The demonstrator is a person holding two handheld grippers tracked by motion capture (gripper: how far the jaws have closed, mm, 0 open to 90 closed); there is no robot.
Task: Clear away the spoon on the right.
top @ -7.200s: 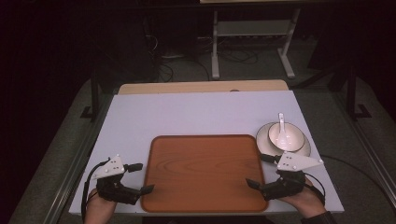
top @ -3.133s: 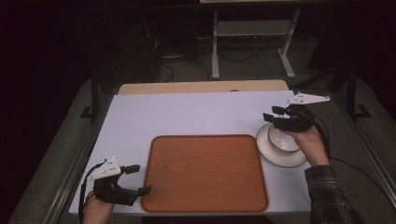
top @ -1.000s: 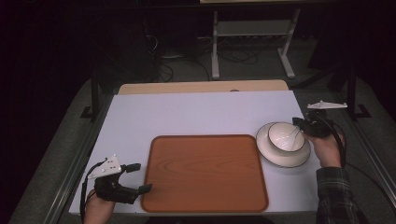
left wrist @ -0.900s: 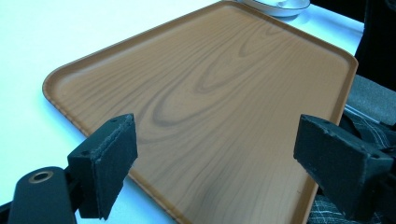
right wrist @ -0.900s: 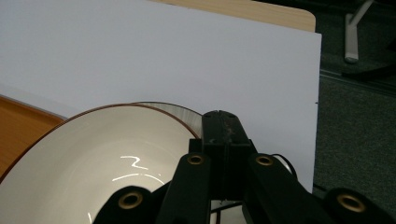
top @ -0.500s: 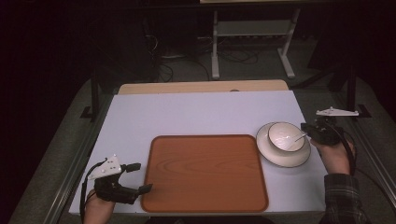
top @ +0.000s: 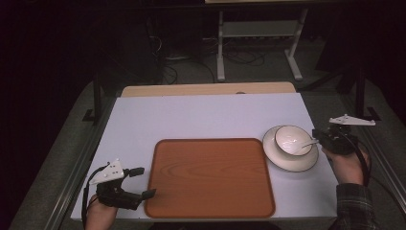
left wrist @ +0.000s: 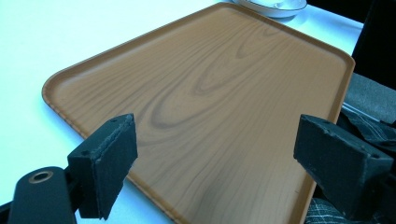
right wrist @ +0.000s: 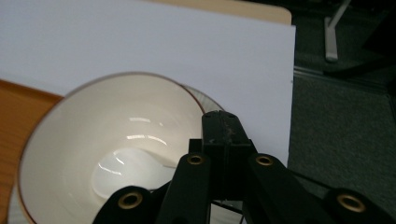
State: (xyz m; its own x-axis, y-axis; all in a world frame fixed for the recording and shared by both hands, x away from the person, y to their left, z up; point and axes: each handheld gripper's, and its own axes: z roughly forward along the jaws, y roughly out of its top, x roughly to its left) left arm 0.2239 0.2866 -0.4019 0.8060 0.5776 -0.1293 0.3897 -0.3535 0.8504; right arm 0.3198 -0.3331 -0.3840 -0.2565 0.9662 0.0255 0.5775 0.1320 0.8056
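The left gripper sits at the near left corner of the table, held in the person's left hand; its jaws stand wide apart, with nothing between them. Just ahead of those jaws lies the wooden tray, flat on the table; in the left gripper view the tray spreads out beyond both black pads, its near edge passing under the gap between them.

The right gripper hangs at the right edge of the table, held by the right hand with a plaid sleeve behind it; its jaws are pressed together on the handle of a white spoon. In the right gripper view the jaws meet tight at the tip just over the bowl's rim, and the spoon runs from under them down into the bowl, its scoop resting on the bottom.

The bowl stands on a saucer just in front of the right gripper, touching nothing else; the saucer lies just beside the tray's far right corner, on the side away from the left gripper; whether saucer and tray touch I cannot tell. The grey three-cornered plate sits on top of the right gripper.
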